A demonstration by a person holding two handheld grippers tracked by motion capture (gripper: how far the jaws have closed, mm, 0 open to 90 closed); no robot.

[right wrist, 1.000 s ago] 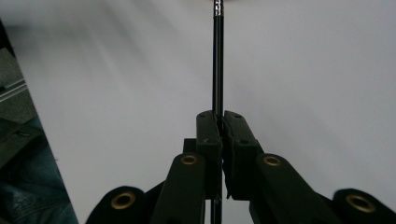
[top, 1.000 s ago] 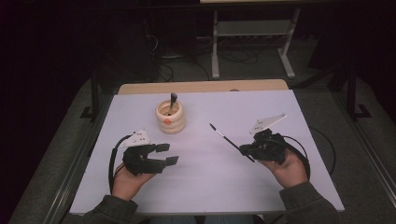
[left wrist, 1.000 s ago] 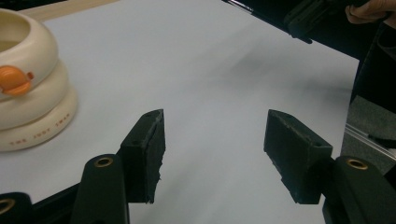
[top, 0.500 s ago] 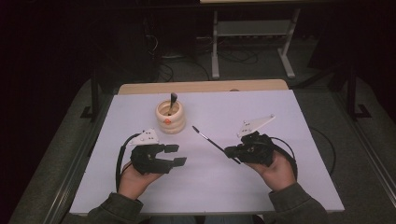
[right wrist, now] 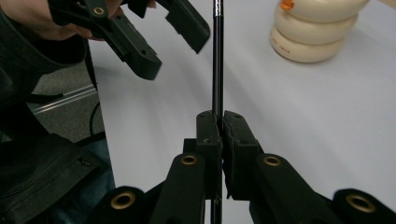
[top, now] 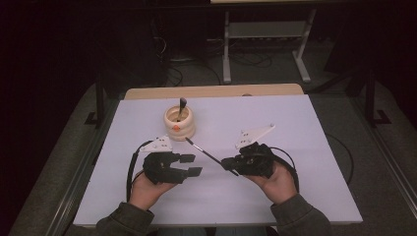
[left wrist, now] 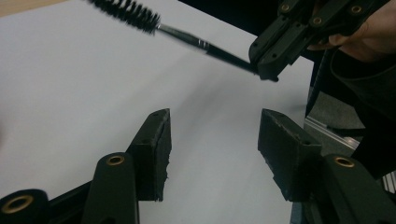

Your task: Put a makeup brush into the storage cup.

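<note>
My right gripper (top: 227,164) (right wrist: 219,116) is shut on the handle of a thin black brush (top: 204,151) (right wrist: 216,56). The brush slants up and left, and its bristled tip (left wrist: 126,11) ends close to the base of a cream ringed holder (top: 179,125) (right wrist: 317,32). A second dark brush (top: 182,104) stands in that holder. My left gripper (top: 196,164) (left wrist: 215,116) hovers just left of the held brush. Its jaws are open and have just been closing a little, with nothing between them. The left gripper view shows the brush passing above and beyond its fingertips.
A white sheet (top: 295,128) covers the table, with a strip of wood (top: 211,91) along the far edge. Cables trail from both grippers. Dark floor, a metal stand (top: 265,34) and cords lie beyond the table.
My right gripper has carried the brush leftward, so its tip now lies near the holder's base and close to my left gripper. The left jaws have narrowed slightly.
</note>
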